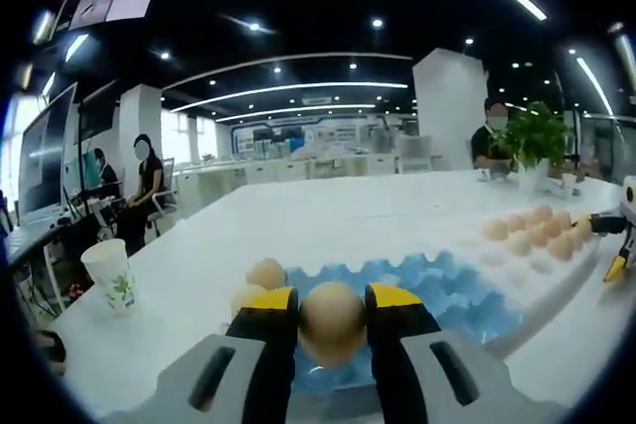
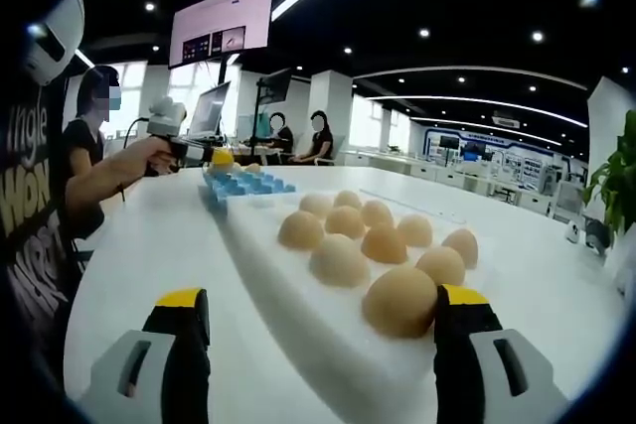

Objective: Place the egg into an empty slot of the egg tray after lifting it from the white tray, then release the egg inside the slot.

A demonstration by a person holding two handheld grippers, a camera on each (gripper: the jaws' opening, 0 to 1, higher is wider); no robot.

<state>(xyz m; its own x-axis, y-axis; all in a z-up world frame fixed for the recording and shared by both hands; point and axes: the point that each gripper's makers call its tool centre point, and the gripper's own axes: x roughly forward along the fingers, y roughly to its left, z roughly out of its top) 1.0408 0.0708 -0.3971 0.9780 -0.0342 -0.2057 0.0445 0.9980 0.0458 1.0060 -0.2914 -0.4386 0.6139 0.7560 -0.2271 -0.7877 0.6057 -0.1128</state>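
Egg [image 1: 332,323] squeezed between left gripper [image 1: 332,330] jaws, just above blue egg tray [image 1: 447,290]. Right gripper [image 2: 323,330] wide open, holds nothing, near white tray [image 2: 298,325]. Squeeze too hard, shell may crack; miss slot, egg may roll.

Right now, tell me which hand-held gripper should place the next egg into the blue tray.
Left. The left hand-held gripper already clamps an egg above the blue egg tray; the right hand-held gripper is open.

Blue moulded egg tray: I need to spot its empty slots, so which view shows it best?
The left gripper view: the blue moulded egg tray lies close, cups visible beyond the held egg. The right gripper view shows it small and far.
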